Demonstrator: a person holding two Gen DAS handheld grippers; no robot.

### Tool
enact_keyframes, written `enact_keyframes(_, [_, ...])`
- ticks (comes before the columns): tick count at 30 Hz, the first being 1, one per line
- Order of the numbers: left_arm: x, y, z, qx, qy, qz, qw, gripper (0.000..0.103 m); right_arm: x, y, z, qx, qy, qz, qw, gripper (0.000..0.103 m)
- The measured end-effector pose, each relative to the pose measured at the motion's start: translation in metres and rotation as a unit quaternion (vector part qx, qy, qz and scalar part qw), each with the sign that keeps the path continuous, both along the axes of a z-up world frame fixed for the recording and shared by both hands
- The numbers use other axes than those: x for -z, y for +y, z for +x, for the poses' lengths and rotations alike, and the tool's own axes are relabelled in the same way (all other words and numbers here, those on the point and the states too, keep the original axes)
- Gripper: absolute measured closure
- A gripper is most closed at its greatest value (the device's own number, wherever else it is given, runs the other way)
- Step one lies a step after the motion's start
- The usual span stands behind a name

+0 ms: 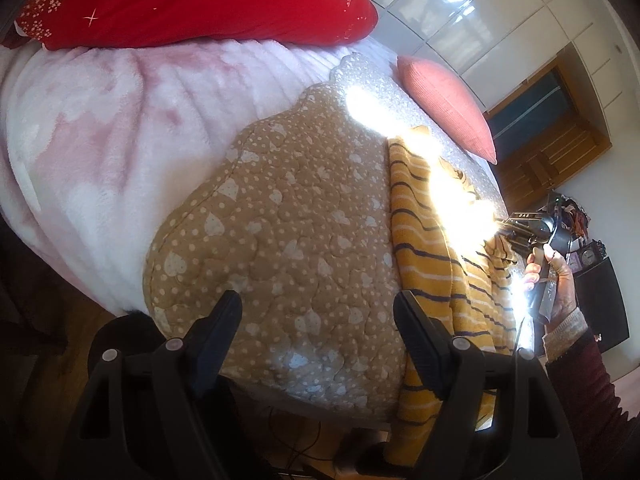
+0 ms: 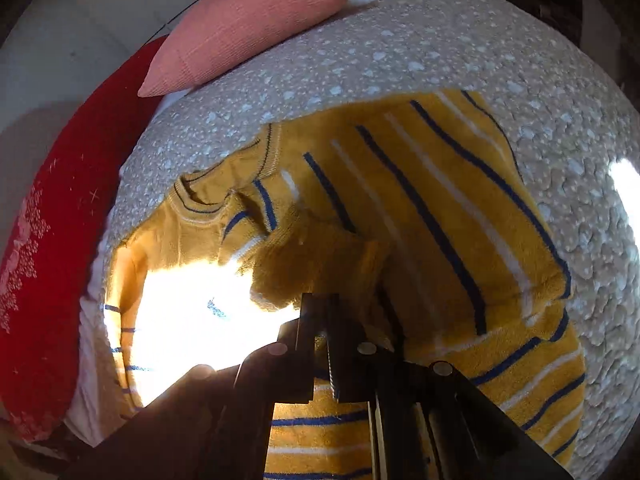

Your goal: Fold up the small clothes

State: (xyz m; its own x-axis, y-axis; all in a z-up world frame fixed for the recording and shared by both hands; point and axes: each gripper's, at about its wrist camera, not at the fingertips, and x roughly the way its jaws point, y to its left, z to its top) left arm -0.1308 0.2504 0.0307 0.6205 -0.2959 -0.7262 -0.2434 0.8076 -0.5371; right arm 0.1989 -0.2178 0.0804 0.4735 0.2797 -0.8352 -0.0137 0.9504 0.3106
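Note:
A small yellow sweater with blue and white stripes lies on a tan quilted mat. It also shows in the left wrist view, draped over the mat's near edge. My right gripper is shut on a fold of the sweater's sleeve, lifting it over the body; it also shows in the left wrist view, held by a hand. My left gripper is open and empty, above the mat's near edge, just left of the sweater. Strong sun glare hides part of the sweater.
The mat lies on a pink fleece blanket on a bed. A red pillow and a pink cushion sit at the far side. White wardrobe doors stand beyond.

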Motion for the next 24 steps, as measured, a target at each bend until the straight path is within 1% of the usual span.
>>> enact_keyframes(2, [0.001, 0.006, -0.001, -0.004, 0.001, 0.001, 1.0, 0.026, -0.023, 0.026, 0.0, -0.036, -0.037, -0.021, 0.998, 0.097])
enact_keyframes(4, [0.003, 0.01, -0.001, -0.011, 0.0, -0.002, 0.9999, 0.026, -0.04, 0.054, 0.002, -0.086, -0.058, -0.018, 0.994, 0.097])
enact_keyframes(6, [0.005, 0.013, -0.002, -0.017, 0.001, -0.007, 0.9998, 0.026, -0.048, 0.088, 0.006, -0.133, -0.066, -0.015, 0.989, 0.097])
enact_keyframes(7, [0.005, 0.013, -0.003, -0.02, 0.001, -0.007, 0.9998, 0.026, -0.048, 0.104, 0.009, -0.155, -0.064, -0.01, 0.986, 0.094])
enact_keyframes(8, [0.004, 0.013, -0.004, -0.023, 0.001, -0.005, 0.9997, 0.026, -0.046, 0.12, 0.011, -0.171, -0.058, -0.009, 0.983, 0.094])
enact_keyframes(9, [0.003, 0.014, -0.007, -0.024, 0.0, -0.003, 0.9997, 0.026, -0.043, 0.134, 0.013, -0.178, -0.053, -0.011, 0.983, 0.091])
enact_keyframes(10, [0.001, 0.014, -0.009, -0.025, -0.001, 0.001, 0.9997, 0.026, -0.041, 0.144, 0.014, -0.176, -0.053, -0.016, 0.983, 0.085])
enact_keyframes(11, [-0.001, 0.014, -0.011, -0.026, -0.002, 0.007, 0.9996, 0.026, -0.04, 0.149, 0.013, -0.168, -0.057, -0.022, 0.984, 0.082])
enact_keyframes(13, [-0.005, 0.015, -0.017, -0.031, -0.005, 0.023, 0.9992, 0.026, -0.044, 0.149, 0.006, -0.15, -0.071, -0.018, 0.986, 0.065])
enact_keyframes(14, [-0.007, 0.017, -0.02, -0.036, -0.006, 0.031, 0.9988, 0.026, -0.046, 0.146, -0.001, -0.146, -0.076, -0.009, 0.986, 0.062])
enact_keyframes(15, [-0.008, 0.019, -0.023, -0.041, -0.007, 0.038, 0.9984, 0.026, -0.046, 0.142, -0.011, -0.151, -0.072, 0.005, 0.986, 0.061])
enact_keyframes(17, [-0.009, 0.024, -0.029, -0.049, -0.008, 0.044, 0.9978, 0.026, -0.043, 0.137, -0.038, -0.181, -0.044, 0.033, 0.982, 0.061])
enact_keyframes(19, [-0.007, 0.028, -0.032, -0.057, -0.007, 0.041, 0.9975, 0.025, -0.036, 0.129, -0.077, -0.218, -0.026, 0.052, 0.974, 0.061])
enact_keyframes(21, [-0.005, 0.028, -0.033, -0.058, -0.004, 0.035, 0.9977, 0.025, -0.024, 0.121, -0.118, -0.254, -0.004, 0.06, 0.965, 0.061])
enact_keyframes(24, [-0.007, 0.021, -0.034, -0.052, -0.002, 0.029, 0.9982, 0.025, -0.002, 0.111, -0.176, -0.292, 0.023, 0.081, 0.953, 0.061])
